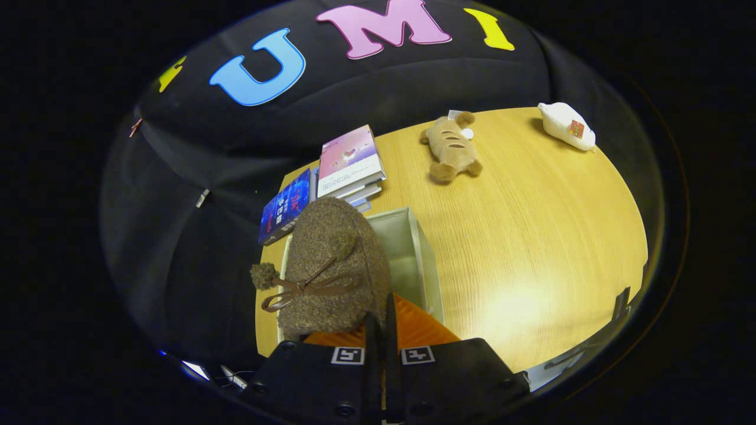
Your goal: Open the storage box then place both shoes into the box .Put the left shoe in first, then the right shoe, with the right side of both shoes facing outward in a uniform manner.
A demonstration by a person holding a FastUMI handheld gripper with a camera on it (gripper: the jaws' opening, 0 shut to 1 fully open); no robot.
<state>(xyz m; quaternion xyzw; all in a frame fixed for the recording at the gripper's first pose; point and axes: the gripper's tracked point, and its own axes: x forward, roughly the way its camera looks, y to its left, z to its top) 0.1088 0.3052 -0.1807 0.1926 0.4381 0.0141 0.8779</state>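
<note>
Fingers of your claw (381,321) are pressed nearly together at lower centre, pinching the edge of the fuzzy brown shoe (333,265) that hangs over the open box (428,265) on the table (531,236), so you seem mid-placement; next, lower it in, right side outward.

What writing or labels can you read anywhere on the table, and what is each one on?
None can be read.
Dark blue book: cover print too blurred.
Pink-and-white book on the stack: small print too small.
White plush toy: red tag too small.
Gripper, fingers closed on the fuzzy brown shoe over the open grey storage box: square pattern markers, no words.
</note>
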